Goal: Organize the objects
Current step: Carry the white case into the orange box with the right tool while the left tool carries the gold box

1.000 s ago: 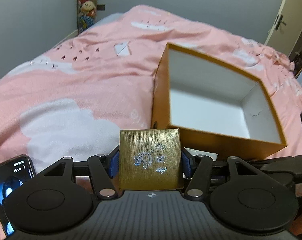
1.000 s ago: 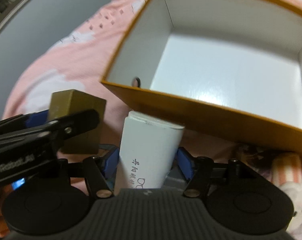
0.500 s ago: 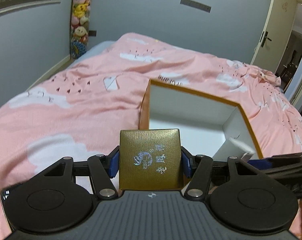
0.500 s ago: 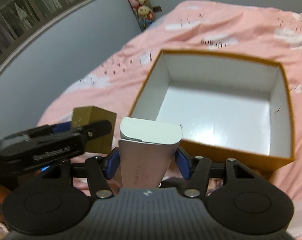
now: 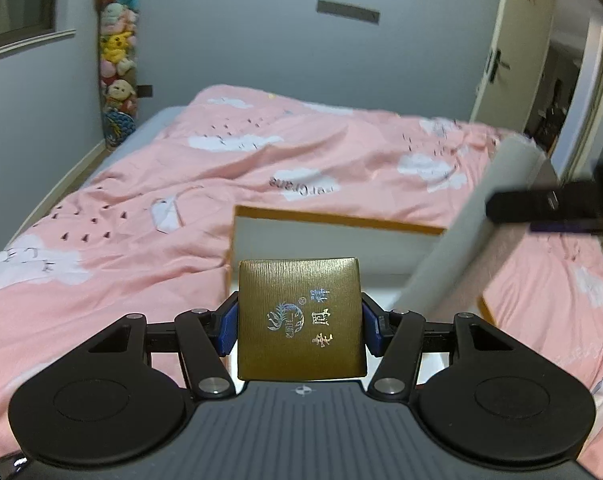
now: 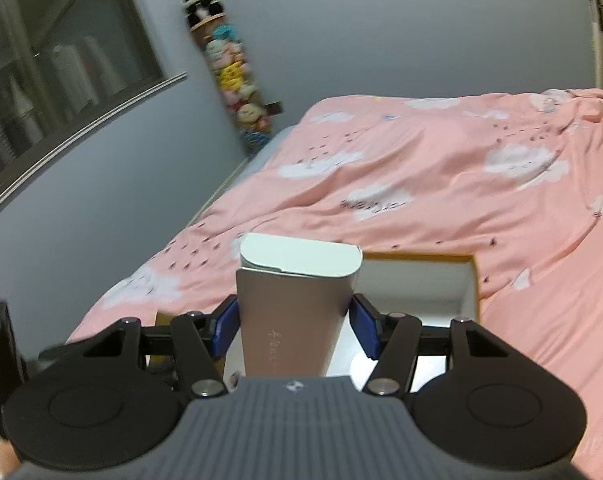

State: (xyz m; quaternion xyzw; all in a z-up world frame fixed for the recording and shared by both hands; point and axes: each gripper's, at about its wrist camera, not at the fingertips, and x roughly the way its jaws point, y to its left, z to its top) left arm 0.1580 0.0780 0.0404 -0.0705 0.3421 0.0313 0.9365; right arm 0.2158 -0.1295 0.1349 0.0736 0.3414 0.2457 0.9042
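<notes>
Gold-brown textured carton, small, square-faced, printed with a silver emblem and characters: the gold box (image 5: 299, 320). Left wrist view. It sits clamped between the blue pads (image 5: 226, 326) of the left gripper (image 5: 299, 326), jaws closed against its two sides, printed face turned to the camera. Beyond it, on a pink duvet (image 5: 121, 216) patterned with white clouds, lies an open orange storage box (image 5: 341, 220) with a white interior; only its far rim and part of the inside show past the gold box. To the right, a pale grey carton (image 5: 473, 232) hangs tilted above the storage box's right side, pinched by the dark finger of the right gripper (image 5: 541, 204); this part is blurred. Background: grey wall, a hanging column of plush toys (image 5: 116, 60), an open door (image 5: 513, 52).

Right wrist view. Item: the grey carton (image 6: 297, 300), tall, rounded corners, pale lid end pointing away from the camera, faint lettering on its face. It is held between the blue pads (image 6: 365, 328) of the right gripper (image 6: 295, 328), jaws closed on its sides. Behind and below it, the orange storage box (image 6: 475, 280) shows its white interior and right wall, resting on the pink duvet (image 6: 441, 184). Background: plush toy column (image 6: 231, 68), dark window (image 6: 41, 76).
</notes>
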